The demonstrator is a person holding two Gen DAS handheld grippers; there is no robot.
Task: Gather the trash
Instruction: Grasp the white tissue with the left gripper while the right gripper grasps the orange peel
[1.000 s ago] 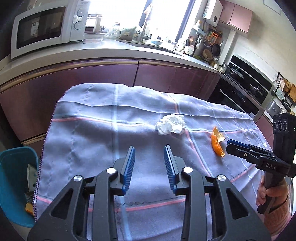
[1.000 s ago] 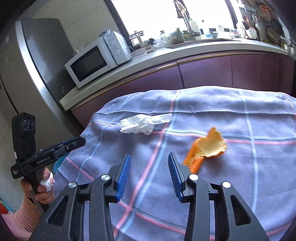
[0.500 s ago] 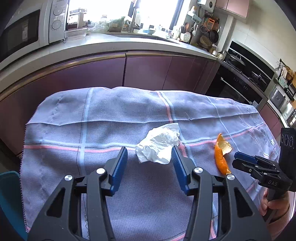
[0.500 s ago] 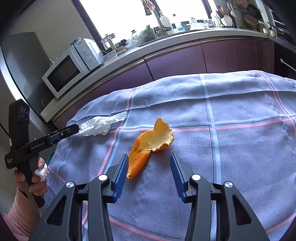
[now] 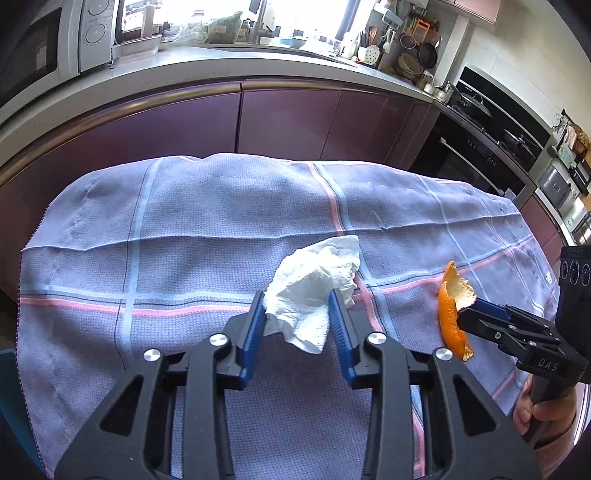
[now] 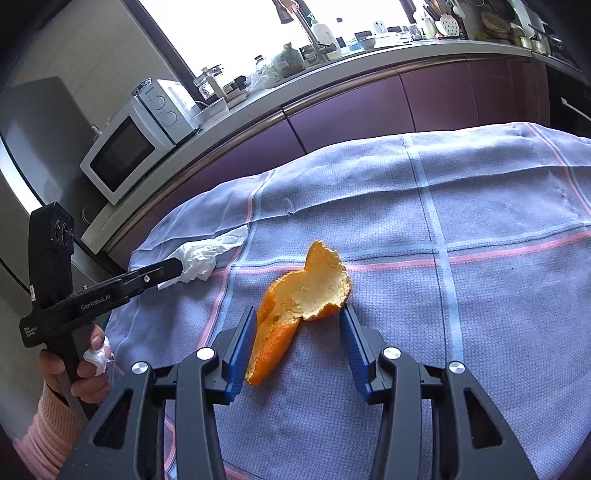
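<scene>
- Blue-padded black fingers of the left gripper (image 5: 297, 295) are seen nearest in the left wrist view, spread apart on either side of a crumpled white tissue (image 5: 314, 291); the pads are close to the paper's edges, but no squeeze is shown.
- The tissue is laid on a lilac-blue checked cloth (image 5: 184, 258) with pink and pale blue stripes, which is draped over a table.
- To the right on the same cloth, an orange peel (image 5: 452, 314) is seen, with the tip of the right gripper reaching it from the right.
- In the right wrist view, the right gripper (image 6: 297, 314) is held with its fingers spread wide, and the orange peel (image 6: 299, 306) is lying between them on the cloth (image 6: 480, 295), its pale inside turned up and its orange skin curling toward the camera; whether the pads touch it cannot be told.
- Further left in that view, the tissue (image 6: 207, 254) is seen at the tip of the left gripper (image 6: 177, 266), whose handle is gripped by a hand (image 6: 74, 365) in a pink sleeve; a small white scrap is also pressed in that hand.
- Beyond the table, dark purple cabinets (image 5: 288, 118) are set under a pale countertop (image 5: 184, 70).
- A white microwave (image 6: 125, 151) is placed on that counter, and bottles and jars are lined up before a bright window (image 6: 240, 29).
</scene>
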